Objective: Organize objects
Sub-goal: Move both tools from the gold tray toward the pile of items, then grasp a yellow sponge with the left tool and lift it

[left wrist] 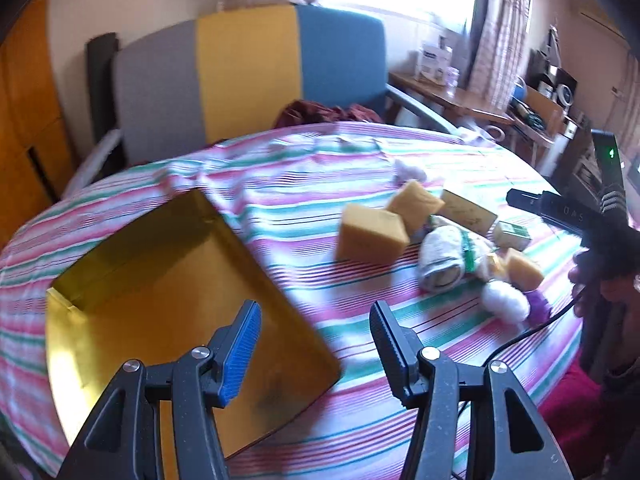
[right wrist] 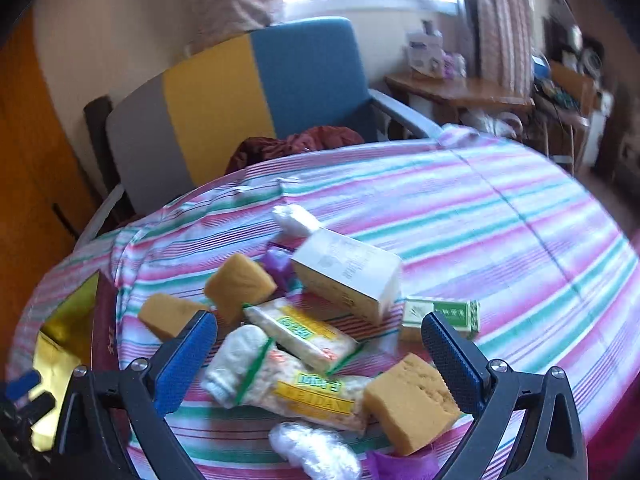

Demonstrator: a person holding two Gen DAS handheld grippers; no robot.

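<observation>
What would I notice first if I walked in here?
Probably the gold box, lying open and empty at the left of the striped tablecloth. Then the heap to its right: yellow sponges, a pale carton and wrapped packets. Behind the table stands a grey, yellow and blue chair.

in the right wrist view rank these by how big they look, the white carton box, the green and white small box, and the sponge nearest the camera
1. White carton box, largest.
2. Sponge nearest the camera. It sits much closer to the lens, so its true size against the carton is unsure.
3. Green and white small box, smallest.
</observation>
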